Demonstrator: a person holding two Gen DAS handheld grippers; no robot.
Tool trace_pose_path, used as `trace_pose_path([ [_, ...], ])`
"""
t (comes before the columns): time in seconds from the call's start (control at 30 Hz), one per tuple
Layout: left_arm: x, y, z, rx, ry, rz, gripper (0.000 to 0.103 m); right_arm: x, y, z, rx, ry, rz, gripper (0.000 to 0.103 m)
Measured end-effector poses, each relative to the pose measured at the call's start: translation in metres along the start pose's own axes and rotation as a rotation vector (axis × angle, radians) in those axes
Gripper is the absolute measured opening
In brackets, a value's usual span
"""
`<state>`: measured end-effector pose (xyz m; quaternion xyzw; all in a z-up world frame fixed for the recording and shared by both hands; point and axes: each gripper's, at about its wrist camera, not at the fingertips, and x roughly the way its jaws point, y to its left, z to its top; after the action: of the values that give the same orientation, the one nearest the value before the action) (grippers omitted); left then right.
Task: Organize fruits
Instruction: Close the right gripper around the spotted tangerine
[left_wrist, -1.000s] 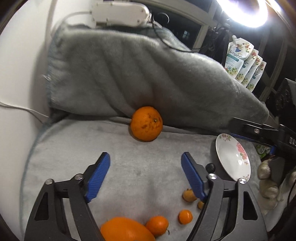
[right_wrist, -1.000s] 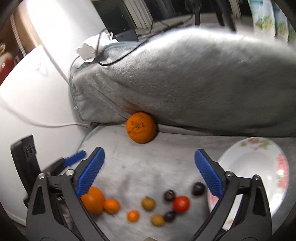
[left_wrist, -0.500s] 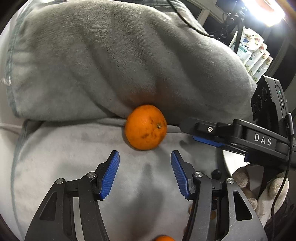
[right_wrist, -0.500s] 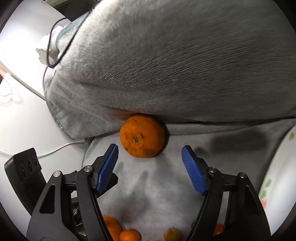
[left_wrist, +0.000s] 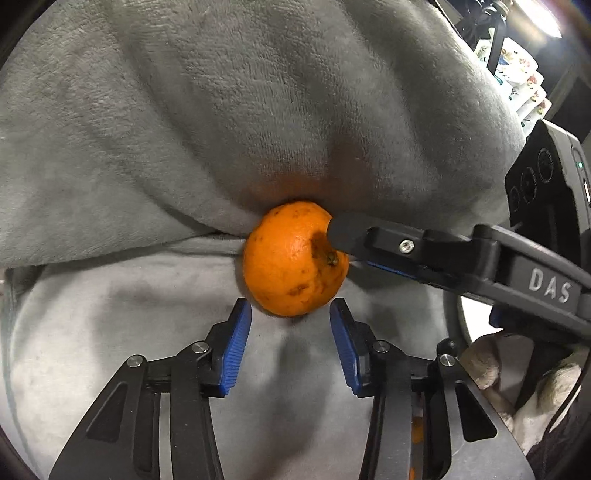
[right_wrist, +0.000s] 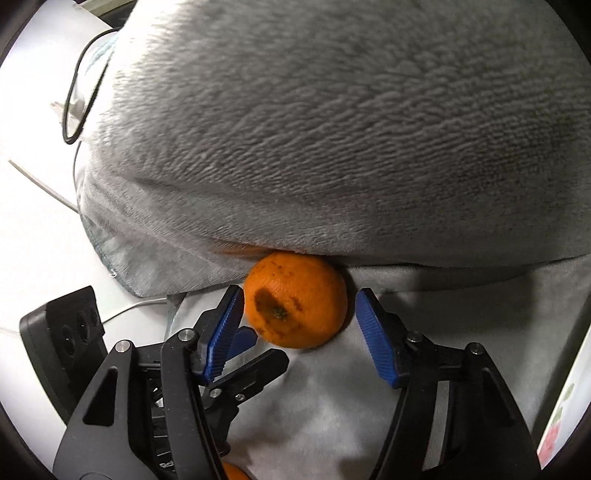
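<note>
Step in hand: I am closing in on the big orange (left_wrist: 293, 258) with both tools at once, to lift it for sorting.
Orange: it lies on the grey blanket (left_wrist: 110, 332), tucked against the blanket's raised fold (right_wrist: 332, 147) at the back.
Left tool (left_wrist: 290, 314): released; its jaws have just been closing, and the blue pads flank the orange's near side without clearly pressing it.
Right tool (right_wrist: 299, 299): released; also just closing, the orange between the pads, a gap showing on the right pad's side.
Next move: I judge only one tool should take it; the right is better placed, so the left should back off.
In the way: the two tools crowd each other, my left finger lying just under my right pad; the fold overhangs the fruit.
Around: a flowered plate (right_wrist: 561, 413) at the right edge, a small orange fruit (right_wrist: 232, 472) nearer me, a white cable (right_wrist: 122, 310) off the blanket's left edge.
</note>
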<state>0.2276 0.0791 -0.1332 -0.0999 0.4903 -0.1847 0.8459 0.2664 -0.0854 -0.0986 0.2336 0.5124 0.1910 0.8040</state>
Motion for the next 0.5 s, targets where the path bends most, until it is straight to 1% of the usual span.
trace_pose_path([
  [0.13, -0.002, 0.003, 0.005, 0.003, 0.009, 0.008, 0.043, 0.008, 0.002, 0.003, -0.002, 0.003, 0.004, 0.066],
  [0.2, -0.004, 0.001, 0.002, 0.001, 0.019, -0.001, 0.040, 0.011, 0.001, 0.003, -0.003, 0.010, 0.006, 0.066],
  [0.23, -0.003, 0.002, 0.004, -0.002, 0.019, -0.010, 0.039, 0.013, 0.001, 0.003, 0.001, 0.016, 0.011, 0.060],
  [0.27, -0.003, 0.001, 0.004, -0.003, 0.020, -0.008, 0.039, 0.015, 0.000, 0.003, 0.007, 0.022, 0.024, 0.058],
  [0.37, -0.005, 0.003, 0.003, -0.004, 0.018, -0.008, 0.038, 0.015, 0.001, 0.004, 0.010, 0.015, 0.027, 0.058],
  [0.5, -0.006, -0.007, -0.007, 0.012, 0.011, 0.014, 0.036, 0.014, 0.006, 0.002, -0.004, 0.016, 0.027, 0.057],
])
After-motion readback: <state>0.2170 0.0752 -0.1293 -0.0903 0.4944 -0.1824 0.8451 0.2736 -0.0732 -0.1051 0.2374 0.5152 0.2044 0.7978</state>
